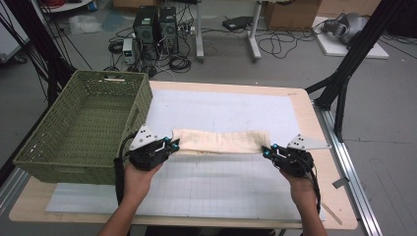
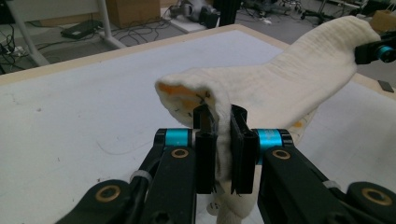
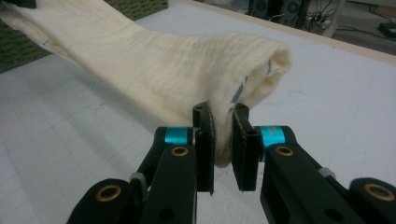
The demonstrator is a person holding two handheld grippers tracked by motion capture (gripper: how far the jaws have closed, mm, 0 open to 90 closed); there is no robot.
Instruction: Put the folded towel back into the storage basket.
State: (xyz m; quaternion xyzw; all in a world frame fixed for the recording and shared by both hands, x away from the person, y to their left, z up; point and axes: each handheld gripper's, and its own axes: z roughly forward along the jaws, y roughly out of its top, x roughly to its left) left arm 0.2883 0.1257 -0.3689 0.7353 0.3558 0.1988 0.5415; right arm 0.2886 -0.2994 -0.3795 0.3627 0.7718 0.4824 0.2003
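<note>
A cream cloth (image 1: 221,140) is stretched left to right above the white mat (image 1: 221,187), folded over into a long band. My left gripper (image 1: 173,144) is shut on the cloth's left end, and my right gripper (image 1: 265,150) is shut on its right end. In the left gripper view the cloth (image 2: 280,88) is pinched between the black jaws of my left gripper (image 2: 223,122) and runs off toward the other gripper at the upper right. In the right gripper view the cloth (image 3: 154,70) is clamped in my right gripper (image 3: 223,122) and sags away to the upper left.
A green woven basket (image 1: 49,147) stands open on the table's left side, close to my left hand. The wooden table edge (image 1: 314,128) lies just right of my right gripper. Cables, computer towers and frame legs stand on the floor beyond.
</note>
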